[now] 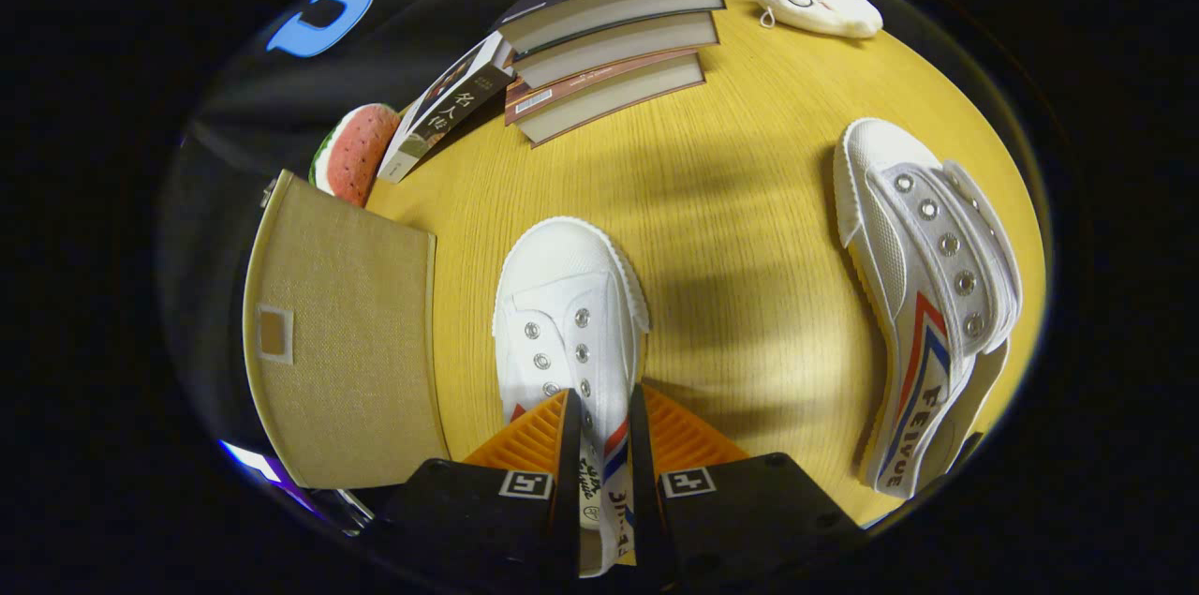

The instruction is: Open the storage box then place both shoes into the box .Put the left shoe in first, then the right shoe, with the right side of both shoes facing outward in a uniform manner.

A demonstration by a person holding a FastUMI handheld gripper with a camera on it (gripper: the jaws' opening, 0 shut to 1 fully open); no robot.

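A white canvas shoe (571, 314) stands on the yellow wooden table (731, 230), toe pointing away from me. My gripper (604, 422) is shut on this shoe's side wall near the heel, both fingers pressing on the fabric with the red and blue stripe. A second white shoe (923, 295) lies on its side to the right, eyelets and striped side showing. The beige fabric storage box (342, 342) sits just left of the held shoe, its lid closed.
A stack of three books (609, 42) lies beyond the shoes, with another book (445, 112) leaning beside it. A watermelon-slice toy (354, 153) rests behind the box. A white plush toy (813, 0) sits at the far right of the table.
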